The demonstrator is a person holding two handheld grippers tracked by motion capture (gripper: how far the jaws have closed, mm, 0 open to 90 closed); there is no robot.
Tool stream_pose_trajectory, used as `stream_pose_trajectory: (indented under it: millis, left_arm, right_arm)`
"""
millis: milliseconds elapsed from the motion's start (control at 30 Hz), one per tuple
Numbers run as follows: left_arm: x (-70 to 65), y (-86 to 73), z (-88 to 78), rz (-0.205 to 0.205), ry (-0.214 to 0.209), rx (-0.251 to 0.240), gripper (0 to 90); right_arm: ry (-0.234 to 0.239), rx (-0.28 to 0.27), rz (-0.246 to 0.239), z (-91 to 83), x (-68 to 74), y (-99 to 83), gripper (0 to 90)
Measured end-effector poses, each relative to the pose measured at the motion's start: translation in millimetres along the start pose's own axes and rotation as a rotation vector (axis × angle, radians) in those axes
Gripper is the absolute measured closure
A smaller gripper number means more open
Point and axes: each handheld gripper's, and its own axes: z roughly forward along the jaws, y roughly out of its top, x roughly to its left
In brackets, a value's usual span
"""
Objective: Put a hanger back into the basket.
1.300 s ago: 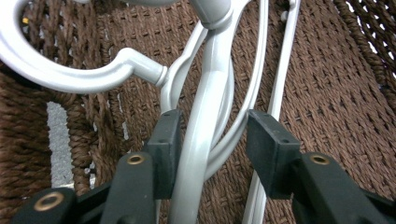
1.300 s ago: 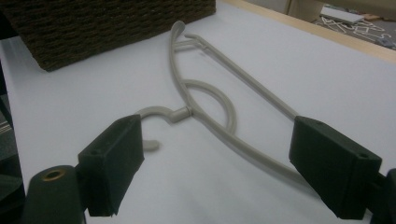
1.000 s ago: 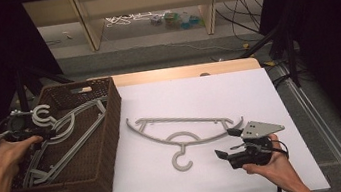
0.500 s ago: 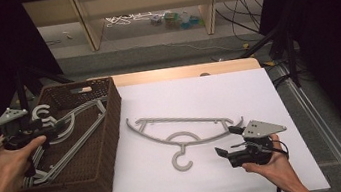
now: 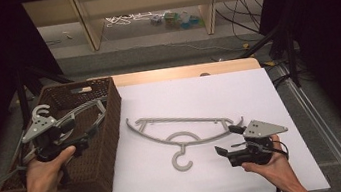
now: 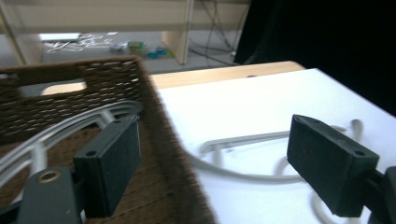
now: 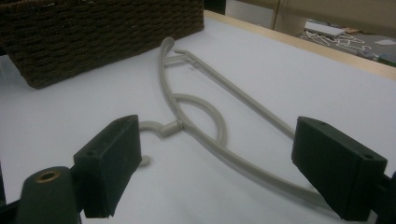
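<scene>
A grey plastic hanger (image 5: 183,127) lies flat on the white table (image 5: 259,93), hook toward me; it also shows as the hanger (image 7: 201,107) and the hanger (image 6: 247,140). Another grey hanger (image 5: 80,111) rests in the brown wicker basket (image 5: 110,114) at the left. My left gripper (image 5: 85,130) hovers over the basket's near part, pointing right; its jaws have just been opening and stand wide with nothing between them (image 6: 212,140). My right gripper (image 5: 228,141) is open beside the table hanger's right end, not touching it (image 7: 215,130).
Behind the table's wooden far edge (image 5: 180,72) stands a low shelf unit (image 5: 146,8) with small clutter on the floor beneath it. Dark curtains and stand legs flank both sides. A metal rail (image 5: 323,120) runs along the right.
My left gripper has come away from the hook of the hanger in the basket, opened wide, and shifted right over the basket. The right gripper and the table hanger have stayed put.
</scene>
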Motion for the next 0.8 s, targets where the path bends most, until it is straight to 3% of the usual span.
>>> stream_pose_trajectory:
  millis: [233,300,400,500,800]
  left_arm:
    - [-24.2,-9.9,9.3,-0.01,-0.073,-0.051,17.3]
    - [-30.8,-12.8,12.2,0.004,-0.095,-0.047,17.2]
    - [-39.3,-17.4,17.0,0.048,-0.093,-0.047,17.3]
    - [-46.4,-23.4,22.0,0.056,-0.128,-0.052,17.3]
    - [-63.5,-39.7,30.9,0.109,-0.182,-0.053,17.3]
  right_arm:
    - [0.021,0.005,0.018,0.7,1.3,-0.2,16.7]
    - [0.02,0.007,0.016,0.5,1.0,-0.6,16.7]
    - [0.022,0.004,0.014,0.8,0.6,-0.9,16.5]
    - [0.012,-0.03,0.006,1.0,0.0,-1.0,16.5]
    - [0.017,-0.017,0.018,-0.1,0.3,-1.7,16.5]
